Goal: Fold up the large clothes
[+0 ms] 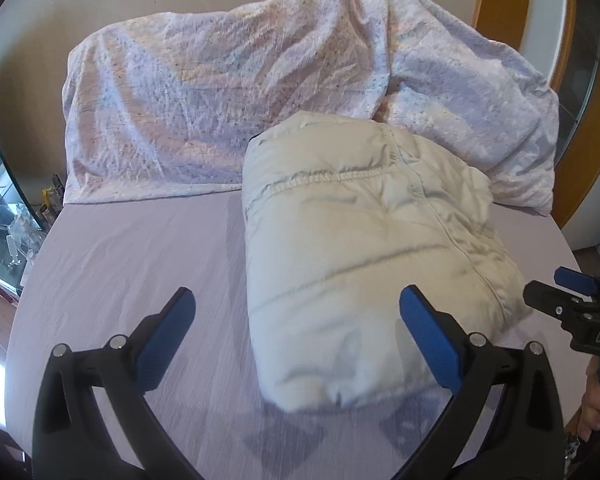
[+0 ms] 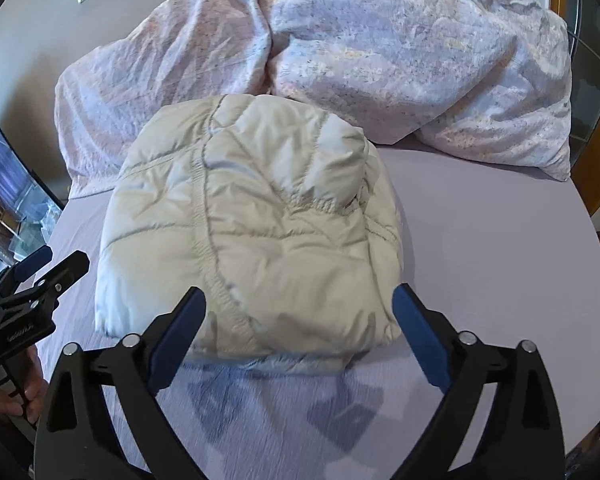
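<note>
Two grippers are in view, one in each hand. The left gripper (image 1: 296, 332) hangs with its jaws spread wide and nothing between them, low over the bare lilac bed sheet (image 1: 140, 248); its right finger overlaps the near left end of the one folded jacket (image 1: 364, 256), though contact cannot be judged. The right gripper (image 2: 300, 328) is likewise spread wide and holds nothing, its two blue-padded fingers framing the near edge of the jacket (image 2: 252, 232) from just above the bed. Each gripper shows at the side of the other's view: the right gripper (image 1: 572, 300) just past the jacket's near right corner, the left gripper (image 2: 36, 280) off its left side.

The jacket is a single cream quilted bundle, folded compactly and lying on the middle of the bed. Behind it, along the head edge, sits one rumpled floral duvet (image 2: 380, 52) heaped in two mounds, touching the jacket's far end. Bare sheet lies open left, right and near of the jacket out to the bed's edges.
</note>
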A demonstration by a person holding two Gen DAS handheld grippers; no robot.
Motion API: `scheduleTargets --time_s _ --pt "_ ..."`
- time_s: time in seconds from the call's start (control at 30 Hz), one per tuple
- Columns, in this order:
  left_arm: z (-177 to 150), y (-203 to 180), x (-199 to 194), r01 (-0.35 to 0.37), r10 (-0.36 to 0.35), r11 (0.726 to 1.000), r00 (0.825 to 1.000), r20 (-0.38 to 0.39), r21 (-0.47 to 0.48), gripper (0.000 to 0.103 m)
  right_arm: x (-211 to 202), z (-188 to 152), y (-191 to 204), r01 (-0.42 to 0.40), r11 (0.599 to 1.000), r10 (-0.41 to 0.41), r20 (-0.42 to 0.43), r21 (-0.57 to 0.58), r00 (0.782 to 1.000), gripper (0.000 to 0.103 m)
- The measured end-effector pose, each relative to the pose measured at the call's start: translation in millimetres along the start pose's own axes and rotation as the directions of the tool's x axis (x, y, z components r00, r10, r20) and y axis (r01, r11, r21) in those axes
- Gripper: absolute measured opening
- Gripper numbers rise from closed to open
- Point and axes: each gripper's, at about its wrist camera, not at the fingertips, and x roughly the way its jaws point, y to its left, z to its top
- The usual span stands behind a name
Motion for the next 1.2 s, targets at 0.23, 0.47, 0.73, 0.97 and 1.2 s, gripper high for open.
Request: scheduleTargets --time_s 0.23,0.47,0.73,0.97,1.2 --pt "-18.4 1.3 -31.5 0.029 -0.029 0.999 1.000 0.011 0.014 0.101 -17.3 -17.0 10.8 0.028 1.000 -0.028 -0.013 -0.011 1.000 0.101" --pt "-38.7 1.8 -53.8 0.044 -0.044 0.998 0.999 -0.014 0.033 0.101 -31.2 -38.5 15.1 0.022 1.000 -0.022 -0.035 -0.001 0.999 0.102" --pt "-57.3 -1.0 -69.8 0.052 -0.050 0.998 0.998 -0.035 0.047 0.101 -44.0 -57.7 18.2 0.009 1.000 -0.008 -0.069 0.004 0.998 0.102" --pt "-69.1 -1.9 -77.6 0.070 -0.068 0.997 0.996 -0.057 0.029 0.101 -55.2 -70.5 18.1 0.008 1.000 -0.007 -0.089 0.004 0.996 0.102" --pt "-79.5 -4.1 -79.3 0.088 -0.088 0.996 0.993 -0.075 -0.005 0.101 -61.9 -82.0 16.3 0.003 1.000 -0.001 -0.089 0.023 0.996 0.102"
